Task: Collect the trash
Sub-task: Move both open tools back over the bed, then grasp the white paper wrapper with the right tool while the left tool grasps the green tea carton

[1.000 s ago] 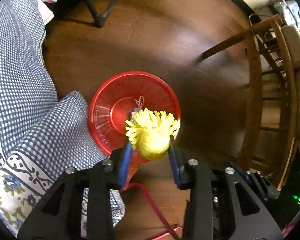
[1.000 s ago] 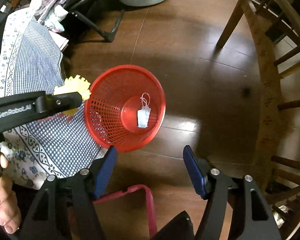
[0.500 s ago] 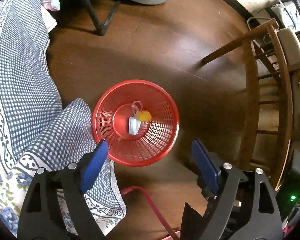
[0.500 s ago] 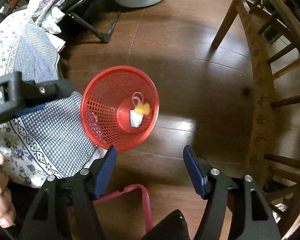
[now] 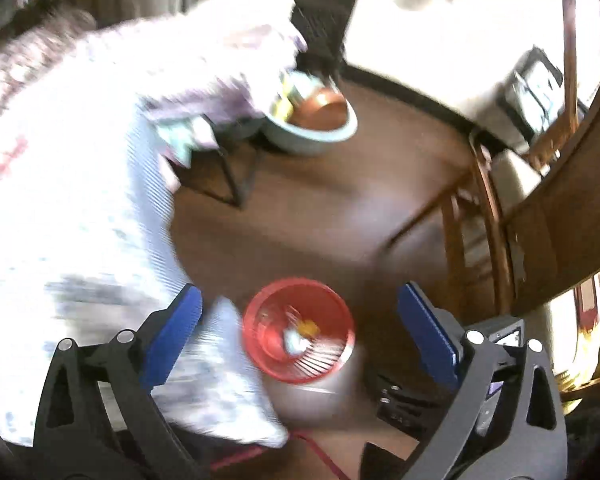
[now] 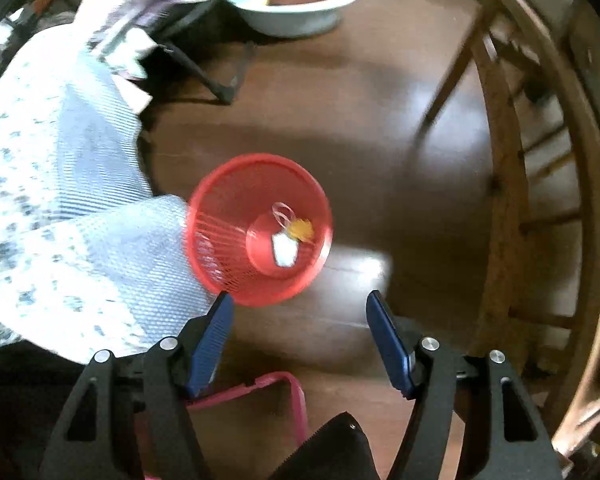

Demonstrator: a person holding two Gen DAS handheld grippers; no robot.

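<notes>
A red mesh basket (image 5: 253,326) (image 6: 212,248) stands on the brown wooden floor. In its bottom lie a yellow fringed ball (image 5: 309,326) (image 6: 300,229) and a small white packet (image 6: 284,250) with a thin loop. My left gripper (image 5: 298,290) hangs high above the basket, its blue-padded jaws opening wide with nothing between them. My right gripper (image 6: 300,297) points down just in front of the basket, open and holding nothing. Both views are blurred by motion.
A blue-checked cloth (image 6: 80,200) drapes down at the left and touches the basket's side. A pale basin (image 6: 296,4) sits on the floor at the back beside a black folding stand (image 6: 220,80). A wooden chair (image 6: 508,160) stands at the right. A pink strap (image 6: 260,384) lies near me.
The left gripper let go of the yellow ball, which dropped into the basket, then opened wide, rose and tilted up. The right gripper rose a little.
</notes>
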